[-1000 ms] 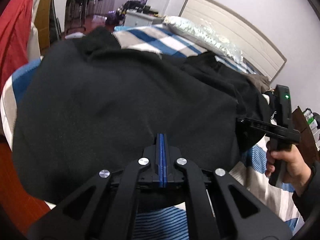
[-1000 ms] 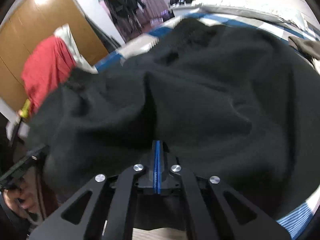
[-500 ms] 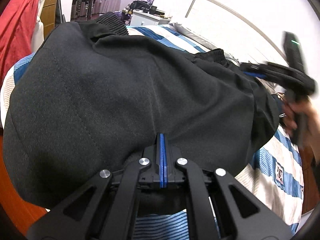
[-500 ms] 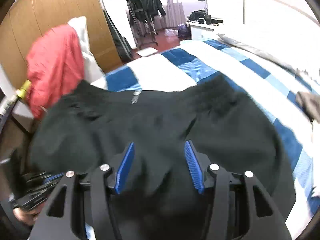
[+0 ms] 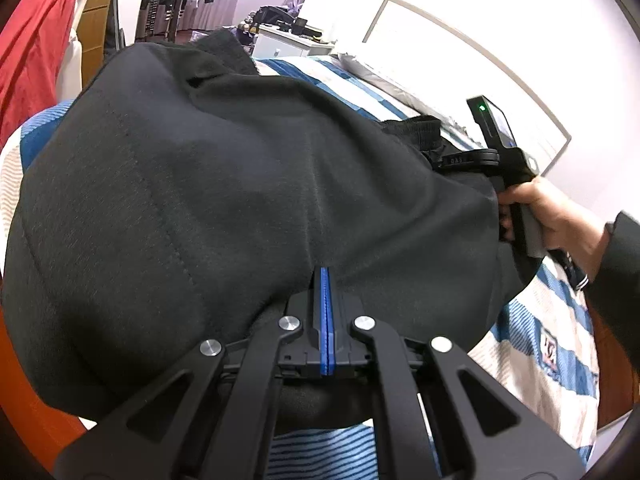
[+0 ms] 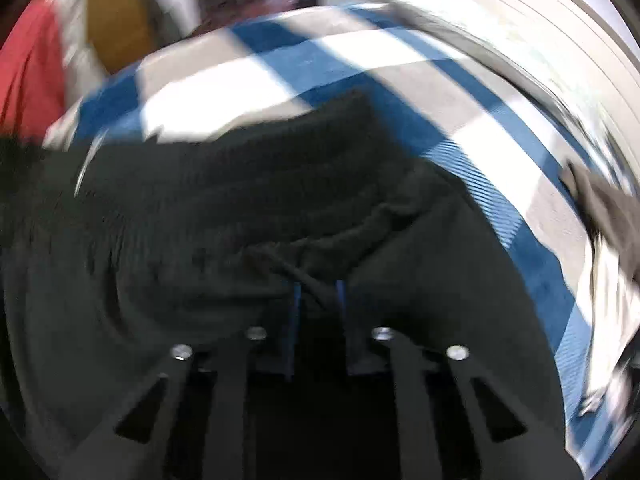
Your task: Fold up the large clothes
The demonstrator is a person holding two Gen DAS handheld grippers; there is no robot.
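A large black garment (image 5: 200, 180) lies bunched over the striped bed (image 5: 540, 340). My left gripper (image 5: 325, 272) is shut on its near edge, the blue pads pressed together on the cloth. In the left wrist view a hand (image 5: 560, 216) holds my right gripper's body (image 5: 496, 152) at the ribbed waistband (image 5: 416, 128); its fingertips are hidden behind the cloth. The blurred right wrist view shows my right gripper (image 6: 318, 284) closing, with a fold of the black garment (image 6: 200, 220) pinched between the narrow jaws and creases running into the pads.
Blue and white bedding (image 6: 360, 64) stretches beyond the garment to a pale headboard (image 5: 460, 52). A red cloth (image 5: 28, 40) hangs at the left by a wooden wardrobe. A brown garment (image 6: 608, 208) lies at the right on the bed. Orange floor (image 5: 24, 392) shows below left.
My right gripper let go of the garment's edge, opened, swung across to the waistband side and narrowed on a fold there. My left gripper kept its grip and barely moved.
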